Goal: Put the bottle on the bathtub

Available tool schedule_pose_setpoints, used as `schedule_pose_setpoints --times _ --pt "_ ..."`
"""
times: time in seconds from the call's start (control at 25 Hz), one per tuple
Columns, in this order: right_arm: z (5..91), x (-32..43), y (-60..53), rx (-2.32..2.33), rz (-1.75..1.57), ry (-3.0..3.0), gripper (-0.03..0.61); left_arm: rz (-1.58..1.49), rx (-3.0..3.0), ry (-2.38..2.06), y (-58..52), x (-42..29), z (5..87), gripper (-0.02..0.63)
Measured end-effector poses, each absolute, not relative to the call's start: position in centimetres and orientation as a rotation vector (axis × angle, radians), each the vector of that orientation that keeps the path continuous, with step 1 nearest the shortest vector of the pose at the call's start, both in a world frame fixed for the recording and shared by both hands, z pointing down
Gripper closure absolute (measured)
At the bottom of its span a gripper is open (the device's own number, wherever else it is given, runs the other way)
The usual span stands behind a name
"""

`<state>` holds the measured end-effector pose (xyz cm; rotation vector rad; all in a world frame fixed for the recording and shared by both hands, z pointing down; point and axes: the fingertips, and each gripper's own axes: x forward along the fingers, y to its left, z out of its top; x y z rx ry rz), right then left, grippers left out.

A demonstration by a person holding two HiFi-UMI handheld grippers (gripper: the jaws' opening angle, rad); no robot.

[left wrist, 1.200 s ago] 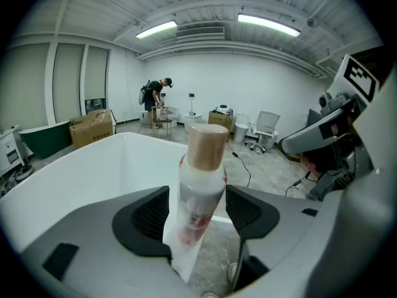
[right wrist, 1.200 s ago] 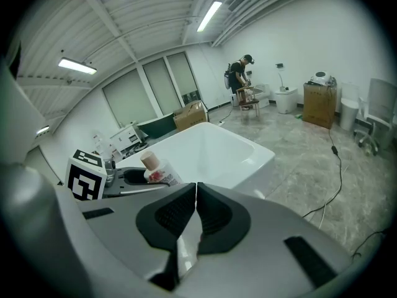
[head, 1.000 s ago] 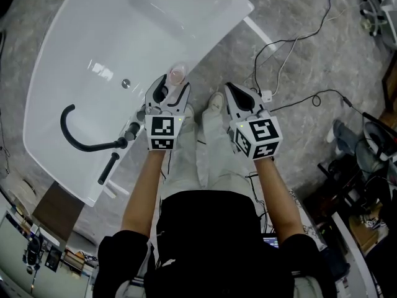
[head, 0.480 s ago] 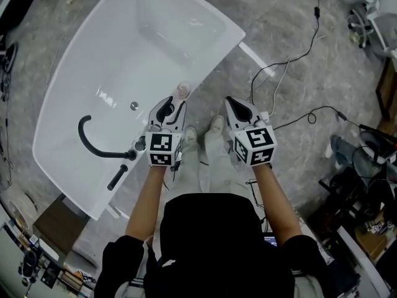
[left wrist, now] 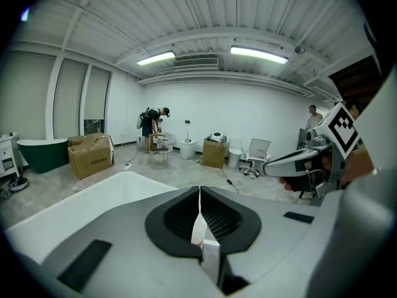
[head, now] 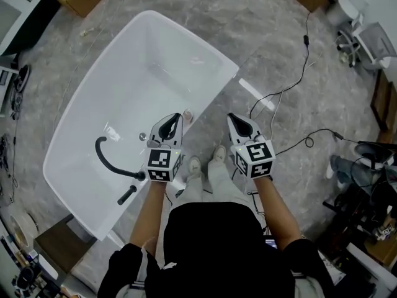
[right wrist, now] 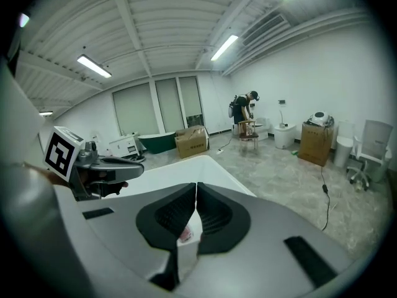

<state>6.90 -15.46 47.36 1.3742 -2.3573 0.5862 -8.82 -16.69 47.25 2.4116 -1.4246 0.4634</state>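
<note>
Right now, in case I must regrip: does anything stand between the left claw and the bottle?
Nothing visible does. The bottle stands on the bathtub rim just past the left claw, whose jaws have just closed, empty.

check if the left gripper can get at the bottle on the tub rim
Probably yes: the bottle stands on the bathtub rim just ahead of the left gripper with nothing between them, but its jaws have just closed empty and must reopen first.

bottle [head: 188, 113] stands on the bathtub [head: 205, 47] rim — just beside the left claw [head: 176, 118], its jaws just closed on nothing.
</note>
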Motion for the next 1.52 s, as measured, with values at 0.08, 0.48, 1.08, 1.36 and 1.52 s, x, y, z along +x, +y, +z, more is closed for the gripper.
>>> schedule_pose_setpoints --times 0.08,0.48,1.08,1.36,1.52 --pt "45.6 7.1 -15.8 1.393 0.552 -2.372 0.554 0.443 2.43 -1.429 -16.7 -8.8 45.3 0.595" --pt "36.8 8.9 -16.2 1.5 0.391 -2.442 0.554 0.338 2.511 -1.51 -15.7 -8.9 35.4 0.6" --pt "25.4 10.1 -16.3 1.611 0.144 -2.536 0.554 0.171 2.587 -1.604 -14.8 -9.2 24.1 0.6" --pt "22.6 11.1 -15.8 1.667 0.08 -2.561 0.554 0.138 2.641 -1.611 -15.1 -8.6 21.1 0.6" --pt "21.8 11.6 -15.9 1.683 0.066 -2.565 0.554 0.111 2.656 -1.61 -15.4 -8.1 20.0 0.6"
